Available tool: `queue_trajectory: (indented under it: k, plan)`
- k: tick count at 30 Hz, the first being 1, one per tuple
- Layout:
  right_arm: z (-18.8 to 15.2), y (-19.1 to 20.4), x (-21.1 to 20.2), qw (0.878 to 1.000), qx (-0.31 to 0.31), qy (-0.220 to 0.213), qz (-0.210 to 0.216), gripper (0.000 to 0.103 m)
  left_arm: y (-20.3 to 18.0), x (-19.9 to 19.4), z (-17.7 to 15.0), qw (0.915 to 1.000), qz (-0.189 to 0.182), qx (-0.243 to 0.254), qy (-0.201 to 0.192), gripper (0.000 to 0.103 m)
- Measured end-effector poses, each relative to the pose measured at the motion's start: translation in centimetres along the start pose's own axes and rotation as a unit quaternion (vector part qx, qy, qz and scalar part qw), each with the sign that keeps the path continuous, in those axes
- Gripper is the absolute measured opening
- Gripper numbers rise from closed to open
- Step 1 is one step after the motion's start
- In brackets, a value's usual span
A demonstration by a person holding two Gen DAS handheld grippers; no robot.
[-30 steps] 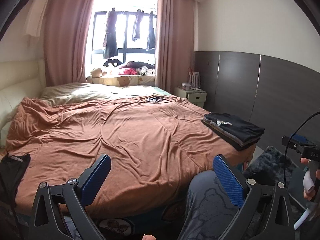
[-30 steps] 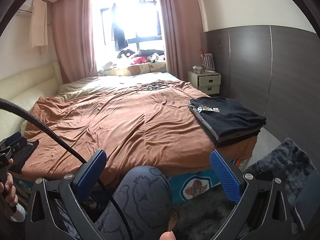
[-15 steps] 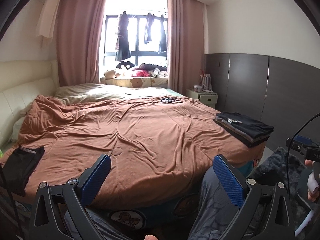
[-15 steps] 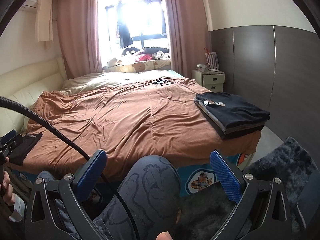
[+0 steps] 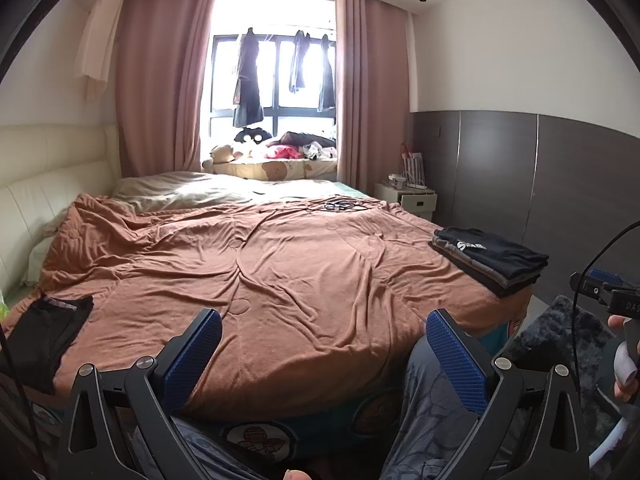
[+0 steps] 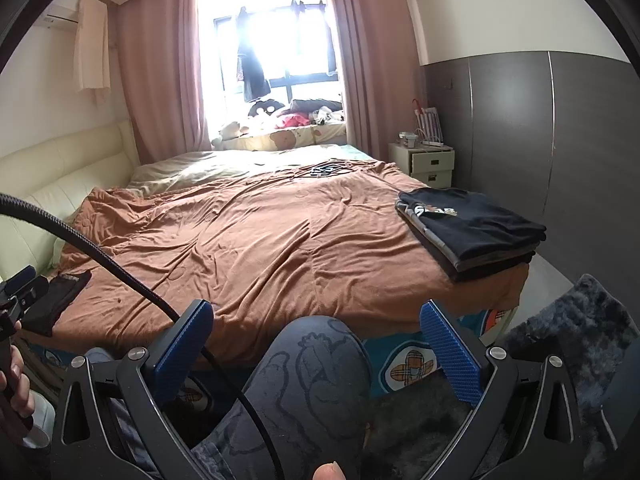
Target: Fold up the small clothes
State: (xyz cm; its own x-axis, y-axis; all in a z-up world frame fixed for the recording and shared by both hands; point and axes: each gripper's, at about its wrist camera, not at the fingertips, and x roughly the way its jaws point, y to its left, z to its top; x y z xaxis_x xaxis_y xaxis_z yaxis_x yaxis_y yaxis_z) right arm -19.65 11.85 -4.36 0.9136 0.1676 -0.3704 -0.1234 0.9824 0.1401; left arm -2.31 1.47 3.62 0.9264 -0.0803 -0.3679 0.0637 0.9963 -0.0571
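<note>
Fingers [image 5: 188,360] of the left gripper [image 5: 324,356] spread wide, pinching nothing, low before the foot of the bed [image 5: 300,280]. Same on the right gripper [image 6: 316,348]: two blue-padded fingers [image 6: 448,352] held wide apart, empty, above a knee in patterned grey trousers [image 6: 316,364]. One black cable [image 6: 100,252] curving across the right wrist view. Farther out, one unfolded black garment [image 5: 44,336] lying flat at the bed's near left corner, well apart from the left fingers and off to their left; seen small at far left from the right wrist [image 6: 60,296]. Beyond and to the right, one stack of folded dark clothes [image 5: 488,258] on the bed's right edge, clear of both grippers; exact count of layers hard to tell. One brown blanket [image 6: 260,240], wrinkled, covering the bed. At the far end, one bedside cabinet [image 6: 428,162], two pink curtains [image 5: 160,92] and dark clothes hanging in the window [image 5: 276,76].
</note>
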Motion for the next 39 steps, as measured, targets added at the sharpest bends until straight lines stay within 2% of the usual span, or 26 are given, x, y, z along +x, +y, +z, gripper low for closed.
queue_trajectory:
  k: [39]
  plan:
    - [-0.1,1.6,0.5,1.000,-0.007,0.003,-0.008,0.103,0.4,-0.1,-0.3,1.0000,-0.001,-0.006,0.004,0.103]
